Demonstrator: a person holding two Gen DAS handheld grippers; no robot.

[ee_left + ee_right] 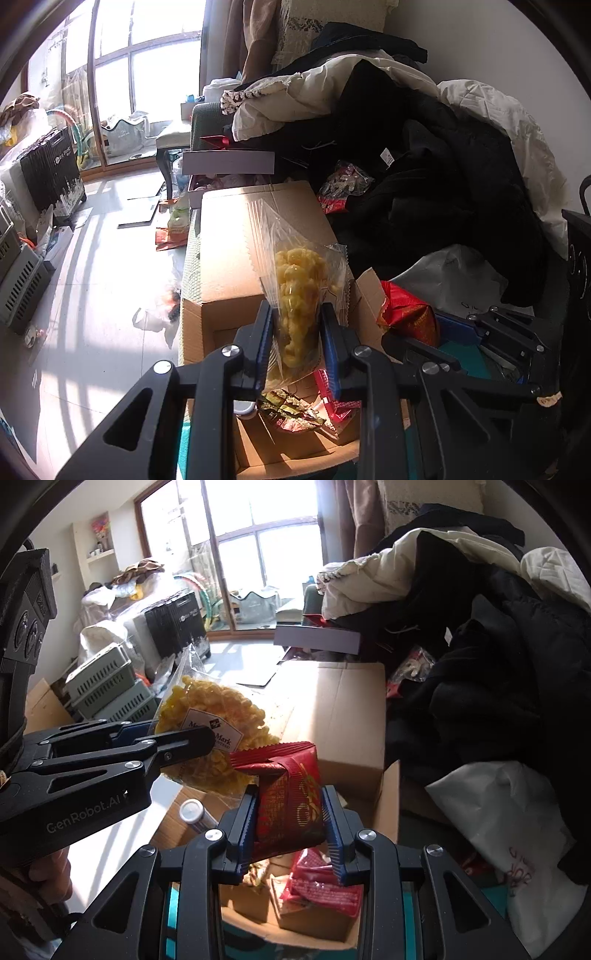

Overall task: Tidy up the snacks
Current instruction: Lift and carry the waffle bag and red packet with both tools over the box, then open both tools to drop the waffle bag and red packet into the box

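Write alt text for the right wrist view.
The right gripper clamps a red snack packet above an open cardboard box of snacks. At left, the left gripper holds a clear bag of yellow puffs.

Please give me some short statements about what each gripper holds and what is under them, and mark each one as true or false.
1. The left gripper is shut on a clear bag of yellow puffs. True.
2. The right gripper is empty. False: it is shut on a red snack packet.
3. An open cardboard box with snacks inside lies below both grippers. True.
4. The red snack packet already lies in the box. False: it is held above it.
5. A white-capped tube lies in the box. True.
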